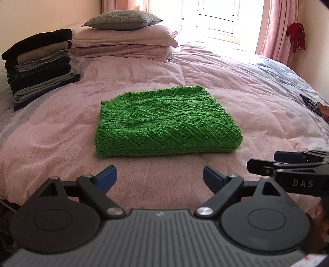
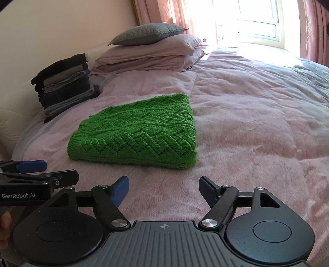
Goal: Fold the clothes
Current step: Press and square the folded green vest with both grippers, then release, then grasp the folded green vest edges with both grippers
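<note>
A green knitted sweater [image 1: 164,123] [image 2: 137,133] lies folded into a flat rectangle in the middle of the pink bed cover [image 1: 236,86]. My left gripper [image 1: 160,176] hovers in front of its near edge, jaws wide apart, nothing between the blue pads. My right gripper [image 2: 163,185] hangs just as wide open a little short of the sweater's near right corner, also empty. Each gripper shows at the edge of the other's view, side by side: the right gripper [image 1: 265,161] and the left gripper [image 2: 59,171].
A tall stack of folded dark and grey clothes [image 1: 39,65] [image 2: 63,92] sits at the bed's far left. Pillows [image 1: 125,39] [image 2: 150,49] are piled at the head, under a bright window [image 1: 218,18]. Loose garments [image 1: 314,106] lie at the right edge.
</note>
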Motion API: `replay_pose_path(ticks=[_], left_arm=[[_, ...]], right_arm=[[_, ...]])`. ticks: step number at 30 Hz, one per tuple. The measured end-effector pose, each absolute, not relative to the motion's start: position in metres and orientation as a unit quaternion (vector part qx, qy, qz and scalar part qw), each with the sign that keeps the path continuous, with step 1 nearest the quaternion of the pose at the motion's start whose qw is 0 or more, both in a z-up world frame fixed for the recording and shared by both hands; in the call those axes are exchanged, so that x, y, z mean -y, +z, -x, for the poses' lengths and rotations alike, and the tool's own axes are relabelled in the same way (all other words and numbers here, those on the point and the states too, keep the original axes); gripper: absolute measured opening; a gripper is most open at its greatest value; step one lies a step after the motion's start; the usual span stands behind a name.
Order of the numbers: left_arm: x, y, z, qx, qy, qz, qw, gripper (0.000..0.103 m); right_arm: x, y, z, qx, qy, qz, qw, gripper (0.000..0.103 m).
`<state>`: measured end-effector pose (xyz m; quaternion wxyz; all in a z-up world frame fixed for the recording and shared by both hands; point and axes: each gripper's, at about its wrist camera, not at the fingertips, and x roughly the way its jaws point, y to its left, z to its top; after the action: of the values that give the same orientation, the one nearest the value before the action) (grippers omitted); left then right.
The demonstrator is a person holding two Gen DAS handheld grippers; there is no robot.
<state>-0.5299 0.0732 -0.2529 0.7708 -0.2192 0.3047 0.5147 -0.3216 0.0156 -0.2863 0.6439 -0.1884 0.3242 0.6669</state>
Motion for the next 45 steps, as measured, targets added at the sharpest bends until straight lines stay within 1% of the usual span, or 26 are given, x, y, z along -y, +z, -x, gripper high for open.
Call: replay_pose_path(ticks=[10,18,20,22,25,29,33,37,41,45], left_arm=[[-0.063,-0.246,0.532,-0.297,0.516,0.211,0.775,0.093],[-0.072,-0.249,0.534,-0.298,0.516,0.218,0.773,0.096],[-0.077,-0.250,0.536,-0.296,0.514,0.223,0.774,0.097],[-0.084,-0.249,0.541,-0.292,0.516,0.222,0.774,0.101],[-0.103,-0.247,0.558,-0.274,0.514,0.234,0.779,0.101],[-0.144,-0.246,0.589,-0.237,0.524,0.272,0.771,0.099],[-0.194,-0.263,0.610,-0.223,0.524,0.315,0.760,0.097],[-0.240,-0.291,0.625,-0.206,0.495,0.381,0.753,0.096],[-0.273,-0.321,0.638,-0.173,0.450,0.468,0.741,0.095],[-0.292,-0.341,0.640,-0.159,0.414,0.515,0.734,0.094]], right_arm=[[-0.007,-0.284,0.323,-0.322,0.668,0.188,0.644,0.072],[-0.020,-0.290,0.321,-0.331,0.664,0.198,0.641,0.072],[-0.027,-0.293,0.320,-0.334,0.662,0.204,0.639,0.072],[-0.034,-0.297,0.314,-0.339,0.663,0.208,0.635,0.072],[-0.046,-0.299,0.300,-0.344,0.661,0.194,0.638,0.072],[-0.068,-0.298,0.269,-0.355,0.669,0.145,0.636,0.072],[-0.099,-0.305,0.234,-0.394,0.680,0.072,0.614,0.072],[-0.140,-0.328,0.200,-0.469,0.674,0.004,0.571,0.072],[-0.174,-0.358,0.182,-0.537,0.667,-0.027,0.516,0.072],[-0.199,-0.383,0.178,-0.577,0.664,-0.042,0.474,0.072]])
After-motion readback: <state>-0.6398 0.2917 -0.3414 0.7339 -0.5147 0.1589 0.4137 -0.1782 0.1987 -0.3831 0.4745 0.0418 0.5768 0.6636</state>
